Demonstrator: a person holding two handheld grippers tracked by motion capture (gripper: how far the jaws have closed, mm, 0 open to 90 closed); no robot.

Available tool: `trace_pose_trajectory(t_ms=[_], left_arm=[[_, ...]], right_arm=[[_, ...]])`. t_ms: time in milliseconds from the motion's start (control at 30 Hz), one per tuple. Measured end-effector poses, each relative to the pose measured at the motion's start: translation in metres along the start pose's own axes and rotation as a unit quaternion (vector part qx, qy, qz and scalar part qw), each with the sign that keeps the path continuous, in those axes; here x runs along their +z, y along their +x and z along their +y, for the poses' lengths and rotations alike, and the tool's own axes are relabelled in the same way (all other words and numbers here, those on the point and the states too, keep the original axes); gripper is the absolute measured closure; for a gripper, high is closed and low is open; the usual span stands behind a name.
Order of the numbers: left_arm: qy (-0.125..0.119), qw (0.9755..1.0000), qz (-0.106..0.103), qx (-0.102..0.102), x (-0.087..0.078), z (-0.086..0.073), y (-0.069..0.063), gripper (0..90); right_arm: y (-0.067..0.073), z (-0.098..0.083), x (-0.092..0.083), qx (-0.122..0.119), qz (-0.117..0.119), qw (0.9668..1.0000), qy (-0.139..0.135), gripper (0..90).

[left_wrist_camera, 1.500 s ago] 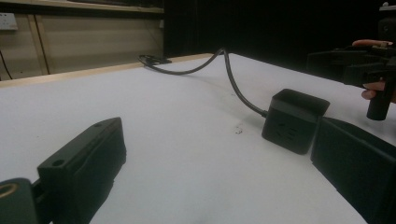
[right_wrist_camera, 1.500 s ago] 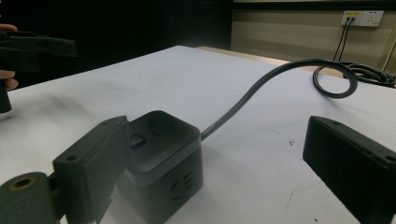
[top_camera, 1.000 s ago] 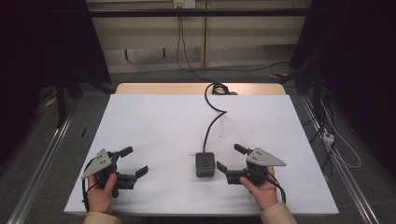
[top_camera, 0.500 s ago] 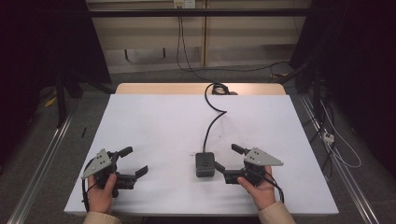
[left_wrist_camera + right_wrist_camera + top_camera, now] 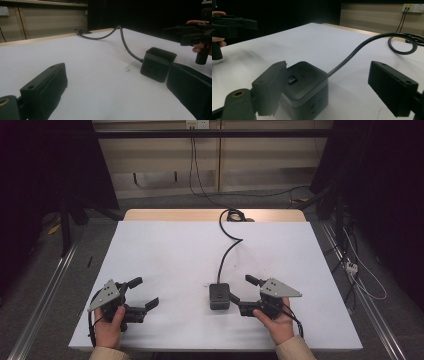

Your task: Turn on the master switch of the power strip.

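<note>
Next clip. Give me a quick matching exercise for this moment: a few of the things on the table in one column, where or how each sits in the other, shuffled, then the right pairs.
Things:
1. left tool
2. right tool
3. black cube power socket
4. black cable

Places or states:
A. runs from the cube to a coil at the table's far edge
B. open, near the front left corner, well away from the cube
C. open, one jaw beside the cube
D. sits on the white tabletop right of centre, cable leading from its far side

Pairs: 1-B, 2-C, 3-D, 4-A
</note>
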State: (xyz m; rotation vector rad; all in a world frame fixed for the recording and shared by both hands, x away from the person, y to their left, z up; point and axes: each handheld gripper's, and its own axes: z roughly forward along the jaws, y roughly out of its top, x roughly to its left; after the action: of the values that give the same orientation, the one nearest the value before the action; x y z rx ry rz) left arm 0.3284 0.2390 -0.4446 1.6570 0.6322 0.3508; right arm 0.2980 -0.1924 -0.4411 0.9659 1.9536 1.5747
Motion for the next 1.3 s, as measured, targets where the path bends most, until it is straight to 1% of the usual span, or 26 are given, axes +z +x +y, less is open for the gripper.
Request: trace_pose_trajectory(t_ms=[167,267,333,433,600,667,733,933,1067,1300], left_arm=[[-0.001,1.0000,0.000,-0.002,0.000,0.000,0.000,2.9],[-0.001,1.0000,0.000,-0.002,0.000,0.000,0.000,2.9],[-0.001,1.0000,0.000,0.000,0.000,0.000,0.000,2.9],[-0.002,1.0000,-0.001,-0.003,0.000,0.000,0.000,2.9],[0.000,1.0000,0.000,-0.002,0.000,0.000,0.000,2.9],[-0.001,1.0000,-0.001,-0.002,0.000,0.000,0.000,2.9],[-0.001,1.0000,-0.001,-0.002,0.000,0.000,0.000,2.9],[-0.001,1.0000,0.000,-0.002,-0.001,0.000,0.001,2.9],[0.000,1.0000,0.001,0.000,-0.001,0.000,0.001,2.9],[-0.003,1.0000,0.001,0.000,-0.001,0.000,0.001,2.9]], right_arm=[[0.001,0.001,0.000,0.003,0.007,1.0000,0.003,18.9],[0.002,0.002,0.000,-0.001,0.009,0.9999,0.004,20.3],[0.003,0.002,0.000,-0.001,0.009,0.9999,0.004,21.2],[0.003,0.003,0.000,-0.002,0.012,0.9999,0.006,24.3],[0.003,0.004,0.000,0.002,0.011,0.9999,0.011,26.8],[0.003,0.005,0.000,0.008,0.009,0.9999,0.012,29.6],[0.003,0.006,0.001,0.012,0.013,0.9998,0.010,31.9],[0.007,0.007,0.005,0.008,0.025,0.9995,0.016,39.0],[0.010,0.008,0.007,0.004,0.030,0.9993,0.022,41.9],[0.012,0.008,0.010,0.004,0.042,0.9987,0.028,50.6]])
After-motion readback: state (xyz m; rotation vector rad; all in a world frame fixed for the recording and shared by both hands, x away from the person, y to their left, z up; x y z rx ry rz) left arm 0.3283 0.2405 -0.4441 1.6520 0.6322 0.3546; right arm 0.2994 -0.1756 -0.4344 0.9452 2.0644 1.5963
